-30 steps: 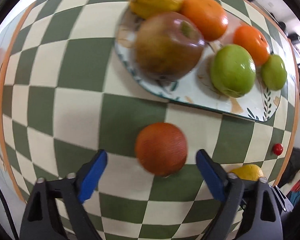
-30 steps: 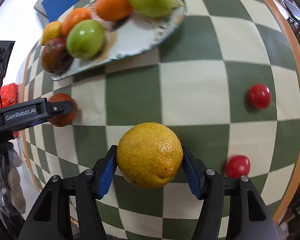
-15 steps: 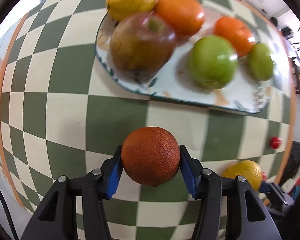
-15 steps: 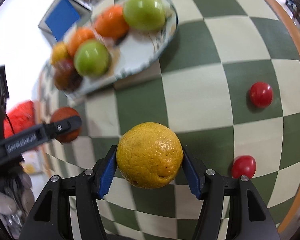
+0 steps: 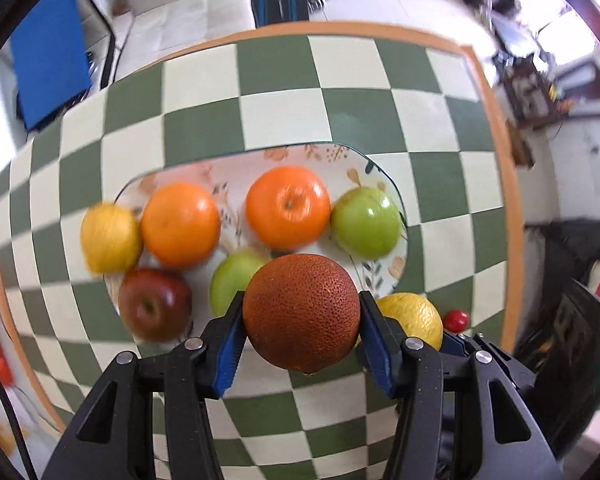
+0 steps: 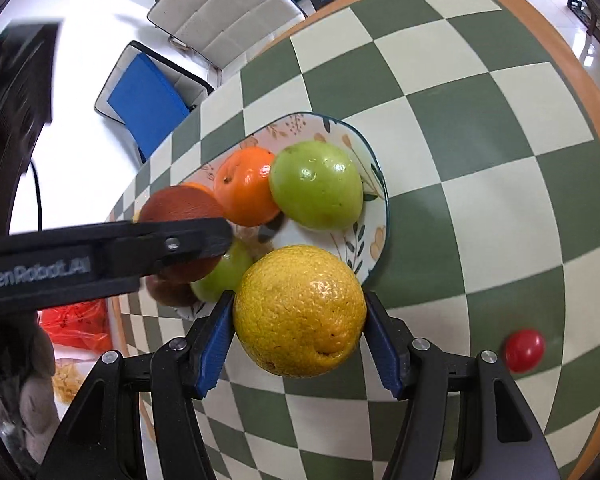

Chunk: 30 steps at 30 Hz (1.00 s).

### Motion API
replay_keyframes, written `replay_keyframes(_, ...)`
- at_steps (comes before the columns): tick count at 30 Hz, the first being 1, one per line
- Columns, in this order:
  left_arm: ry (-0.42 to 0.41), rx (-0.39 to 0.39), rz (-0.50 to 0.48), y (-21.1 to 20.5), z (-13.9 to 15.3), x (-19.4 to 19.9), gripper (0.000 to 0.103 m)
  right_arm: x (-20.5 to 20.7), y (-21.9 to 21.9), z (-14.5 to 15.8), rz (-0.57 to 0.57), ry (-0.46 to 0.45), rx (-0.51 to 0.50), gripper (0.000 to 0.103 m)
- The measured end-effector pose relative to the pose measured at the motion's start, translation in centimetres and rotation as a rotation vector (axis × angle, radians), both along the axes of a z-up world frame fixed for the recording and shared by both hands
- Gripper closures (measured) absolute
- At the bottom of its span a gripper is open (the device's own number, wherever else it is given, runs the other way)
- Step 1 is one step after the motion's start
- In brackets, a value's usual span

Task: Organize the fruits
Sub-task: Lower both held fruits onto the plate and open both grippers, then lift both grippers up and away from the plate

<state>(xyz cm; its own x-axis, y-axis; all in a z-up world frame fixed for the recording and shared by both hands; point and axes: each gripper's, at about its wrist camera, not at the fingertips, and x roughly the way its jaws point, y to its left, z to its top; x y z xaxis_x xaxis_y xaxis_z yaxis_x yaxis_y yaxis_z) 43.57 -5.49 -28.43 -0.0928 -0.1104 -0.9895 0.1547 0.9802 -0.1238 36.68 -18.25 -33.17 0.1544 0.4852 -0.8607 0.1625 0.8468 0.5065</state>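
Observation:
My left gripper [image 5: 301,334] is shut on a dark red-brown orange [image 5: 301,312], held up above the near edge of the floral plate [image 5: 300,156]. My right gripper [image 6: 299,338] is shut on a yellow orange [image 6: 300,310], lifted just in front of the same plate [image 6: 374,204]. The plate carries two bright oranges [image 5: 287,206], two green apples [image 5: 366,222], a red apple [image 5: 154,304] and a yellow lemon [image 5: 110,238]. In the right wrist view the left gripper's black finger [image 6: 180,242] crosses in front of the dark orange [image 6: 180,208].
A checkered green and cream tablecloth [image 6: 480,128] with an orange border covers the table. A small red tomato [image 6: 525,350] lies on the cloth at the right. Beyond the far edge stand a blue-seated chair [image 6: 148,100] and a pale cushioned chair [image 6: 228,8].
My left gripper closed on the dark orange and lifted it off the cloth. Both grippers rose and moved toward the plate, each carrying its fruit.

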Motion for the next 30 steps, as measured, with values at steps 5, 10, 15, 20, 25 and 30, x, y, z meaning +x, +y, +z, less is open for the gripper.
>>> replay_keyframes(5,0.072,0.079,-0.091,-1.3,-2.4,2.2,0.052,0.8,0.0,-1.4,-0.012,0.039,0.029,0.037)
replay_keyframes(10,0.084,0.087,-0.079,-1.6,-3.0,2.8,0.045,1.1,-0.3,-1.7,-0.026,0.042,0.032,0.027)
replay_keyframes(15,0.047,0.072,-0.051,-1.2,-2.2,3.4,0.024,1.2,0.1,-1.5,-0.014,0.044,-0.003,0.027)
replay_keyframes(20,-0.010,0.071,-0.008,0.7,-0.5,2.9,0.012,0.7,0.1,1.0,-0.002,0.003,-0.105,0.011)
replay_keyframes(25,-0.093,0.072,0.078,4.1,1.4,0.9,0.012,-0.2,0.9,3.6,0.049,-0.044,-0.284,0.007)
replay_keyframes(30,-0.187,0.120,0.178,8.0,2.7,-2.4,0.012,-1.3,2.1,6.2,0.094,-0.100,-0.380,0.007)
